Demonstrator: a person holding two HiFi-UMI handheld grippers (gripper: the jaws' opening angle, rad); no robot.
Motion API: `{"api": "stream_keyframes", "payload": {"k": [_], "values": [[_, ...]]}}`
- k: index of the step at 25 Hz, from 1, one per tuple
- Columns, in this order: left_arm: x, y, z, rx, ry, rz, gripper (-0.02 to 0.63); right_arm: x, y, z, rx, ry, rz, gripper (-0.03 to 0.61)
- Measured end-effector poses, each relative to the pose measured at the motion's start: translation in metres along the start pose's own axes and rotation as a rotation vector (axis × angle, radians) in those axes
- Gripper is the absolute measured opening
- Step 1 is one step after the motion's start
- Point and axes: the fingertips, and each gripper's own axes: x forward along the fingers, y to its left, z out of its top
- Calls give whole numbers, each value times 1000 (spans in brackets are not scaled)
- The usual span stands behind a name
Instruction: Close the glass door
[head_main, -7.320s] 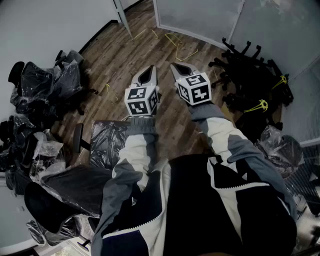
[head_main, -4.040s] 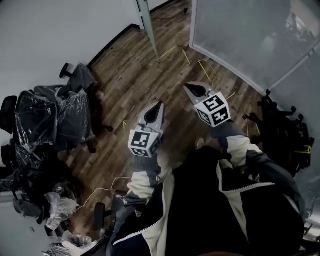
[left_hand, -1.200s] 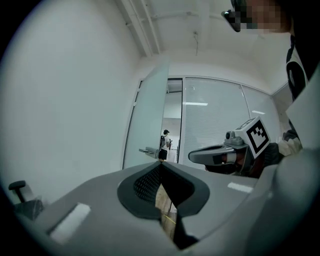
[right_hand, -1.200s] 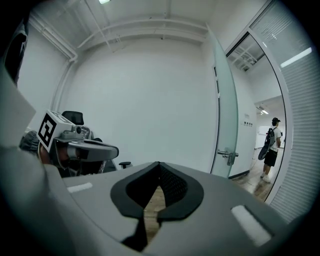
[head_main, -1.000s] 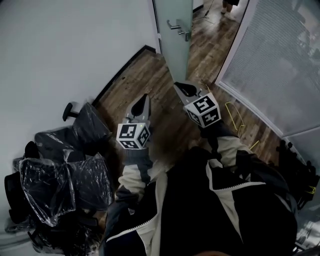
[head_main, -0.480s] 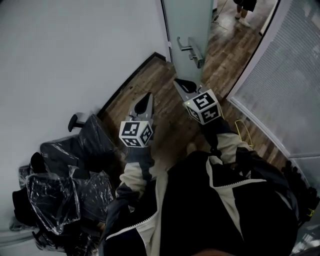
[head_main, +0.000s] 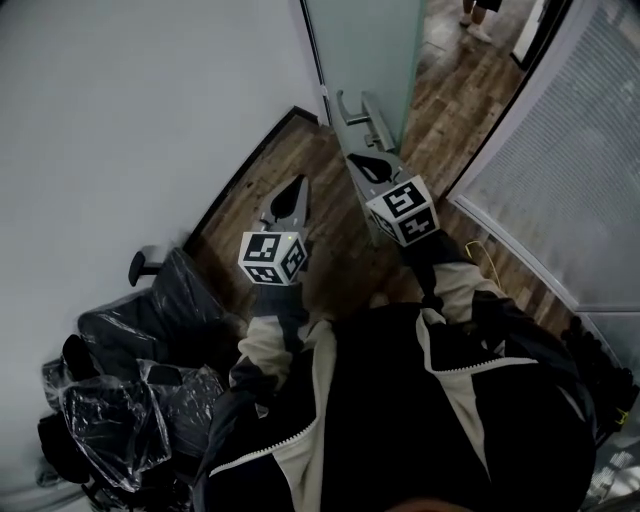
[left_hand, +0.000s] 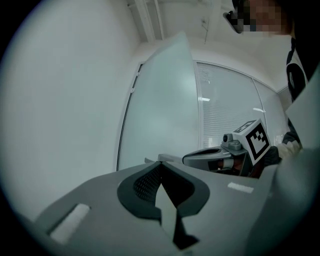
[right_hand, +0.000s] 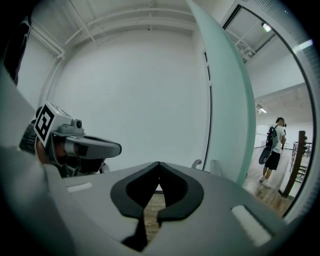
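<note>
- Head view: the glass door (head_main: 365, 45) stands open at the top centre of the frame, swung in against the white wall (head_main: 150, 100). Its lever handle (head_main: 365, 112) sticks out just above the right claw (head_main: 360, 163). The left claw (head_main: 298, 186) is a little lower and to the left, over the wooden floor (head_main: 330, 240). Neither claw touches the door. Plastic-wrapped chairs (head_main: 130, 340) fill the lower left, and a frosted partition (head_main: 560, 170) runs down the right side.
- Left gripper view: the left claw (left_hand: 161, 170) is fully closed, with its jaws meeting and nothing held. The door's pale pane fills the middle of the frame beyond the claw, well apart from it.
- Right gripper view: the right claw (right_hand: 159, 182) is also pressed closed and empty. The door's edge curves down the right of centre, and the handle shows just above the claw tips without touching them. A person (right_hand: 274, 150) stands in the corridor beyond.
- Progress: judging by the wide gap, none of the closing is done. The handle or door edge has yet to be reached, and all of the swing to the frame is left.
</note>
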Motion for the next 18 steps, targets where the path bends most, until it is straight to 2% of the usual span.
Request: {"api": "stream_keyframes", "payload": {"k": [5, 8, 11, 15, 18], "values": [[29, 6, 7, 19, 10, -103, 3, 7, -18, 1, -13, 28, -105, 5], [43, 9, 9, 26, 18, -174, 3, 10, -24, 7, -105, 89, -207, 5], [48, 19, 11, 20, 8, -219, 3, 23, -26, 12, -332, 231, -303, 59], [48, 28, 7, 9, 12, -268, 3, 53, -40, -8, -705, 560, -388, 208], [44, 33, 4, -2, 18, -303, 3, 78, -61, -24, -887, 743, -421, 247]]}}
